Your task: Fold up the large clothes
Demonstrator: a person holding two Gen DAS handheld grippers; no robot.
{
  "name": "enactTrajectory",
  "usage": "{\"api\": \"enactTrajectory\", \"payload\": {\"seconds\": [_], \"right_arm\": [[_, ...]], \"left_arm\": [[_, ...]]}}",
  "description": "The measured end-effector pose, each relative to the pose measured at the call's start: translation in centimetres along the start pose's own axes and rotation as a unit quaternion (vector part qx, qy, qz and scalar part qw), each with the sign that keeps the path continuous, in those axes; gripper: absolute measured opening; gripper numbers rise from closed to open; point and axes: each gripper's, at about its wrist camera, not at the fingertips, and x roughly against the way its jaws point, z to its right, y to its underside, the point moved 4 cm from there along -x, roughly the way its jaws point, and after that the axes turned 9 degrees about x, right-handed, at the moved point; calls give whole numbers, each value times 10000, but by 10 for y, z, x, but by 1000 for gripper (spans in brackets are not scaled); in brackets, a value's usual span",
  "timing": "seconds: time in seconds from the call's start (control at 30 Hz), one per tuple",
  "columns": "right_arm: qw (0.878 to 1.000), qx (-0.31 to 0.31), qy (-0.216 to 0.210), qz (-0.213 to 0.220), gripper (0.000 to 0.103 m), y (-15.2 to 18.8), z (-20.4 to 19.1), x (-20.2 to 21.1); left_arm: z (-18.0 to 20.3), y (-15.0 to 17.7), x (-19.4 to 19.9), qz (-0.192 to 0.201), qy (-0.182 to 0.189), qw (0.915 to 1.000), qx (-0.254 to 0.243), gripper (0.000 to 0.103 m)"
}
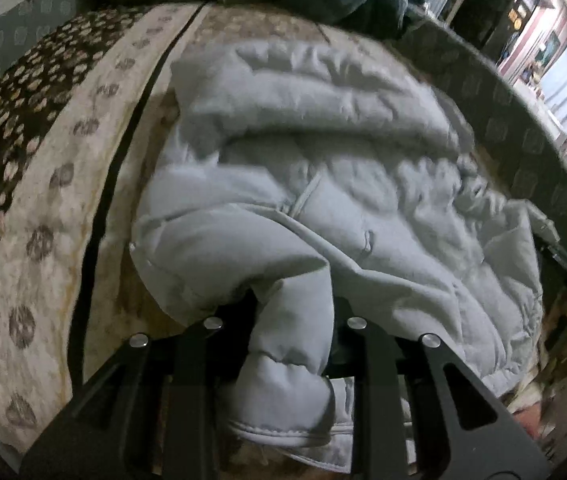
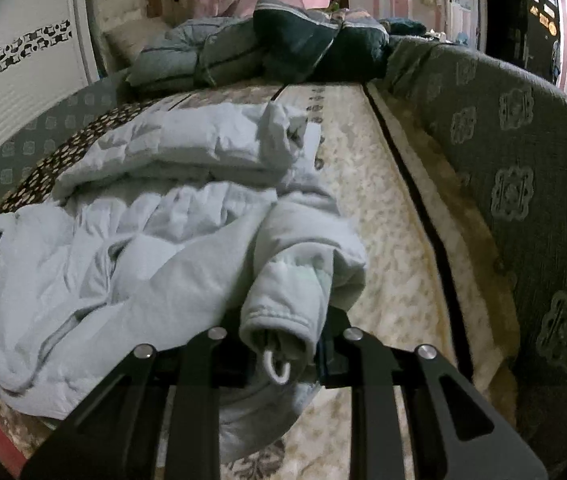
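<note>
Pale grey padded jacket [image 1: 323,168], crumpled, on sofa [image 2: 403,184]

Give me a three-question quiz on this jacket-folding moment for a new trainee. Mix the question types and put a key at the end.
1. True or false: the left gripper is shut on a sleeve of the pale jacket.
2. What small white thing shows at the cuff held by the right gripper? A) a button B) a cord loop C) a price tag
3. Fill in: the jacket lies on a patterned ____.

Key: 1 true; 2 B; 3 blanket
</note>
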Motion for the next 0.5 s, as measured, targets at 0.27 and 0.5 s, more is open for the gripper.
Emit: {"api": "enactTrajectory", "payload": {"seconds": [0.27, 0.5], "right_arm": [[9997, -170, 48, 150, 21, -47, 11, -13], [9998, -188, 115, 8, 20, -78, 20, -36]], "left_arm": [[12, -65, 13, 522, -36, 9986, -46, 24], [17, -113, 3, 671, -113, 9977, 61, 23]]}}
